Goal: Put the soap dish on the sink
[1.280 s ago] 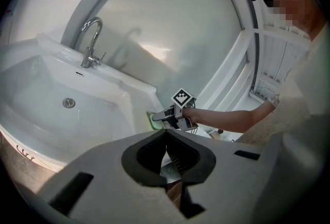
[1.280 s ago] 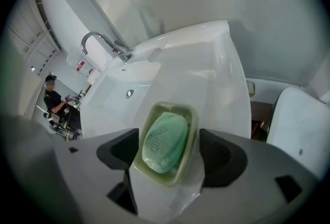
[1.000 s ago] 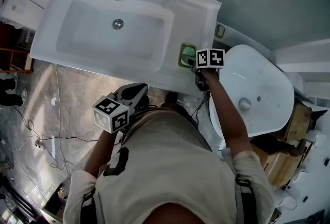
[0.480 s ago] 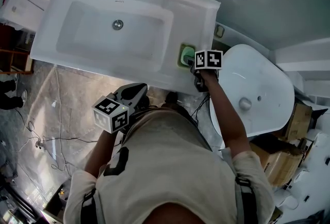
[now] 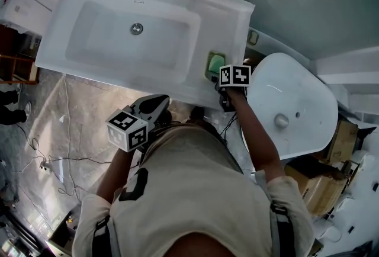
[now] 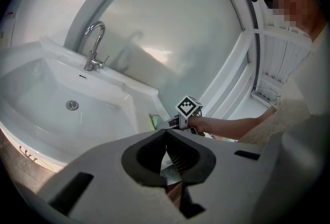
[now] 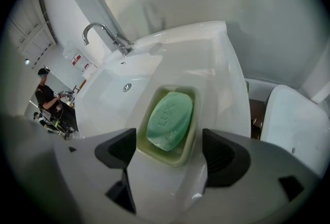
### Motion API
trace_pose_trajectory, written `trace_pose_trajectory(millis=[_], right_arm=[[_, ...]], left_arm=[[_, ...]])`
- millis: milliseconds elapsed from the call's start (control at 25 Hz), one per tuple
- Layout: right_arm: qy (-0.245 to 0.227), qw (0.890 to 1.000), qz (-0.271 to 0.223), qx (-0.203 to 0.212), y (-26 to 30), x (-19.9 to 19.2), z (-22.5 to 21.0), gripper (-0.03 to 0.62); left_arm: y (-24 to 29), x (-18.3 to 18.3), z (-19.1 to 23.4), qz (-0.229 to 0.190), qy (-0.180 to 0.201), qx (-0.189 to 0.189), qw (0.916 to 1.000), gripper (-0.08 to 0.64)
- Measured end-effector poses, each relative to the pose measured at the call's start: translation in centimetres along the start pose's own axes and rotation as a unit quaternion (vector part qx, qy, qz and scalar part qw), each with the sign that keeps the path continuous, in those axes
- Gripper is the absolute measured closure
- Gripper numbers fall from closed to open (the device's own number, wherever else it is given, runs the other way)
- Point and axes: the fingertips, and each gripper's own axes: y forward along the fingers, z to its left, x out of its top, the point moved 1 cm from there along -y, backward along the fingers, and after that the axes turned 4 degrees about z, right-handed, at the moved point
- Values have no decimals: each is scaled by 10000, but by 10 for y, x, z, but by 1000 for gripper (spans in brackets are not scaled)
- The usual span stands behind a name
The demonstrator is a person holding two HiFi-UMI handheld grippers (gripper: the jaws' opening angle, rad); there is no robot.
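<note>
Pale green soap dish [image 7: 170, 157] with green soap bar [image 7: 170, 120], flat on right ledge of white sink [image 7: 221, 73].

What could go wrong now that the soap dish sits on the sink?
The right tool is opening its jaws with the near end of the soap dish between them; a crooked withdrawal might drag it along the sink ledge.
The soap lies loose in the dish, so a bump could slide it out.
</note>
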Motion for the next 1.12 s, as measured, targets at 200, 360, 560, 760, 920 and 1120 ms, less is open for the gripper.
trace_pose_trajectory(millis=[200, 360, 560, 760, 920, 1120], right_arm=[[46, 9993, -88, -360, 1, 0, -4, 220], [73, 9976, -318, -607, 1, 0, -6, 261], [400, 9950, -571, -709, 0, 3, -13, 309], [734, 9948, -621, -330, 0, 7, -8, 299], [712, 9957, -592, -53, -2, 6, 3, 239], [-4, 9989, -452, -97, -8, -7, 12, 199]], left_arm=[[2, -3, 1, 36, -26, 13, 10000, 541], [4, -3, 0, 58, 0, 3, 10000, 541], [7, -4, 0, 106, 53, 8, 9999, 540], [8, -5, -1, 171, 96, 0, 9998, 540], [6, -7, 1, 185, 115, 68, 9997, 540], [-10, 4, 22, -23, 185, 432, 9989, 540]])
